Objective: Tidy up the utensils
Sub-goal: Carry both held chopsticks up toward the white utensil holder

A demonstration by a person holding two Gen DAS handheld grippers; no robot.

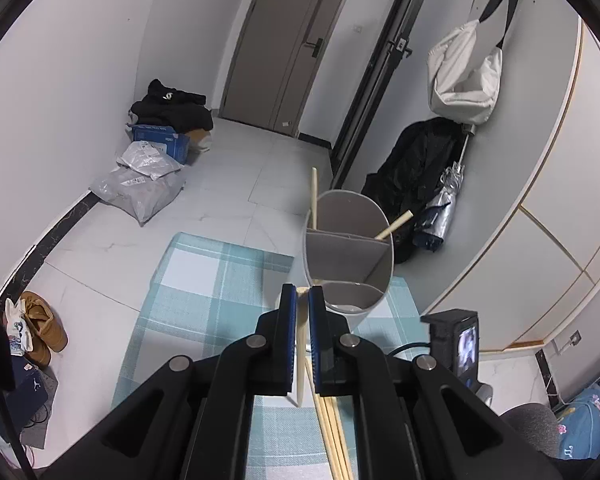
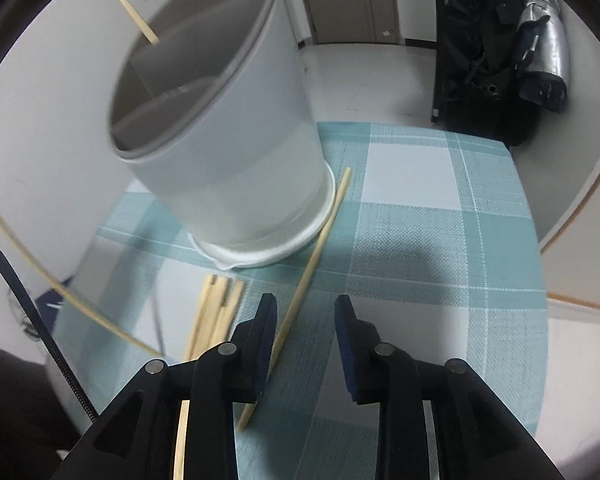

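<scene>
Currently, as recorded:
Left gripper [image 1: 302, 300]: was seen pinched on a single chopstick [image 1: 301, 344], held just before the near rim of the holder [image 1: 348, 256].
Right gripper [image 2: 305, 308]: jaws were spread, nothing pressed between them.
Loose chopstick [image 2: 312, 264]: was laid slantwise on the checked cloth [image 2: 412, 216], running under the right gripper's left finger, its far tip beside the holder's base.
Chopstick bundle [image 2: 216, 312]: was laid near the cloth's left edge, just left of the right gripper.
Holder contents: two chopsticks [image 1: 314, 200] were stood in the far compartment.
</scene>
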